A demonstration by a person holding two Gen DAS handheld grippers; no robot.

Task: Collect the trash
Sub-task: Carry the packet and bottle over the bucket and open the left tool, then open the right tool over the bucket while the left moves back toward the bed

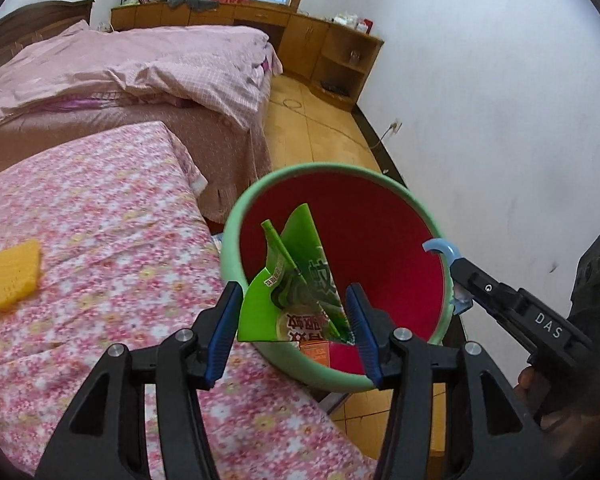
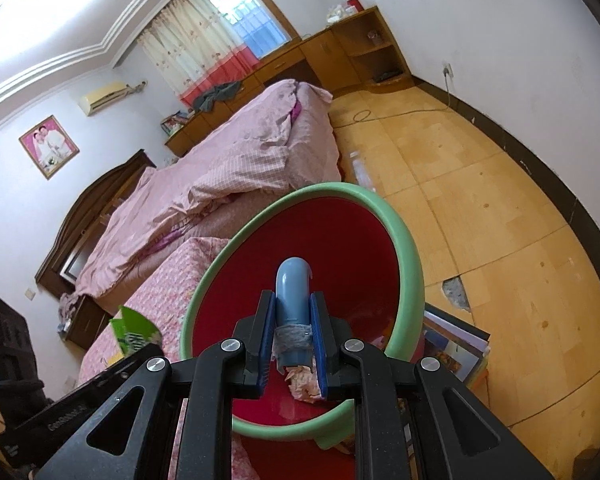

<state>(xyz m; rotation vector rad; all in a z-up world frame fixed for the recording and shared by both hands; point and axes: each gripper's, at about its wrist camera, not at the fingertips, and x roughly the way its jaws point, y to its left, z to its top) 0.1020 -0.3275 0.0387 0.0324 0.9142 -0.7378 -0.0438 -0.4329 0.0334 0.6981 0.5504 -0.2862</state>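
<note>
Green printed paper wrapper [image 1: 296, 280] sits clamped in the left gripper [image 1: 294, 320] at lower centre, over the green-rimmed red plastic bucket [image 1: 380, 216] (right gripper [image 2: 292, 336] closed on its blue hook handle [image 2: 294, 292]).

Bin [image 1: 428, 204]: smooth plastic, matt green rim, red inside. Wrapper [image 1: 300, 280]: glossy printed film/paper. Hook [image 2: 294, 292]: smooth blue-grey plastic, cloth tape wrap. Floral bedsheet [image 1: 100, 220]: cotton-like cloth. Floor [image 2: 480, 200]: wood-look, slight sheen. Sponge [image 1: 14, 276]: yellow, rough.
</note>
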